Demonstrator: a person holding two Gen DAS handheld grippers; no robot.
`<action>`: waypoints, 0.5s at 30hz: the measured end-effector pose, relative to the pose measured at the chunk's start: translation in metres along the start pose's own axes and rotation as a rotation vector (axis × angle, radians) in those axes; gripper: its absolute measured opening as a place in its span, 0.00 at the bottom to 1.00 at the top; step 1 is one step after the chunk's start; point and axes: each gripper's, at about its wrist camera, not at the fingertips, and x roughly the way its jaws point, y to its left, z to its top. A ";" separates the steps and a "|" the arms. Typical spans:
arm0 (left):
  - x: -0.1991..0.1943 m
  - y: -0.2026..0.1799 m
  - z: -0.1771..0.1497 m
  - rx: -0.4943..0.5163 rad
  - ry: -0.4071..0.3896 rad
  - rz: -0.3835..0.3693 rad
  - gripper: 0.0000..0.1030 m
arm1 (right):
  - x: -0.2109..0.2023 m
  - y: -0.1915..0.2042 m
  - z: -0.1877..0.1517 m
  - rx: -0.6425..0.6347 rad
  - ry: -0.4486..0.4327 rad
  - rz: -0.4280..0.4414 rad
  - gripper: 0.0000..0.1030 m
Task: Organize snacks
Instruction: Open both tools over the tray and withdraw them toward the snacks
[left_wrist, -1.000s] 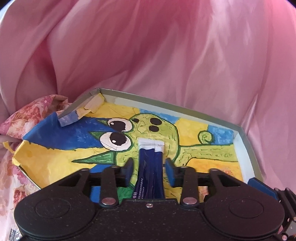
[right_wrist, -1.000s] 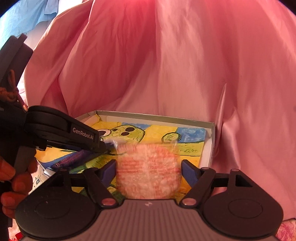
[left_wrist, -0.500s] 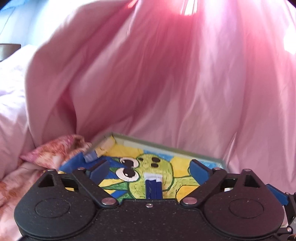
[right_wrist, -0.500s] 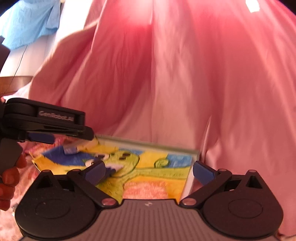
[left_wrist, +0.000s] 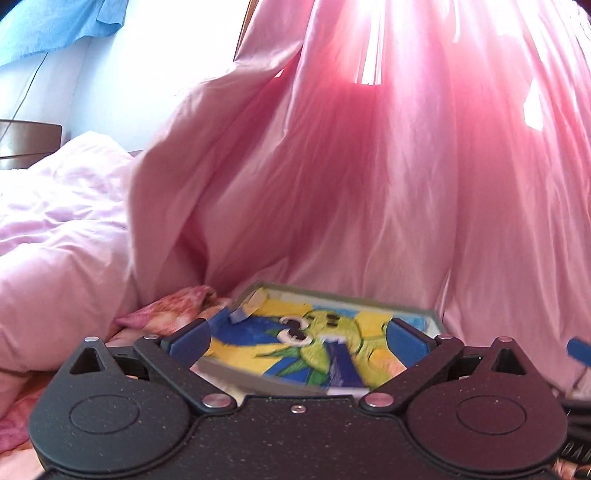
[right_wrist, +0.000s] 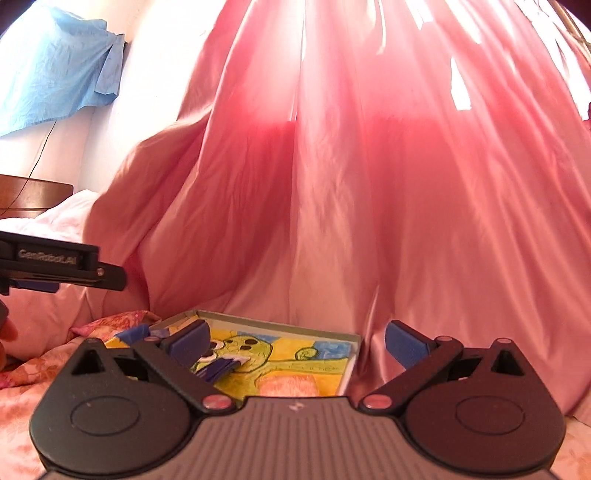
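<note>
Both tongs stand wide with nothing between them: left tongs (left_wrist: 297, 338), still opening, and right tongs (right_wrist: 297, 341). Blue snack packet (left_wrist: 341, 360) and orange-speckled snack (right_wrist: 288, 386) lie in the painted box (right_wrist: 280, 326) on the bed.

Both grippers, left (left_wrist: 297, 341) and right (right_wrist: 297, 341), now wide apart, withdrawn from snacks left in box (right_wrist: 280, 326)
</note>
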 end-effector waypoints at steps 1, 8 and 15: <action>-0.007 0.004 -0.004 0.008 0.006 0.004 0.98 | -0.007 0.001 0.000 0.000 0.002 -0.001 1.00; -0.048 0.031 -0.033 0.057 0.089 0.007 0.98 | -0.051 0.012 -0.008 0.015 0.045 -0.016 1.00; -0.077 0.056 -0.060 0.061 0.186 0.002 0.98 | -0.080 0.033 -0.027 -0.010 0.188 0.014 1.00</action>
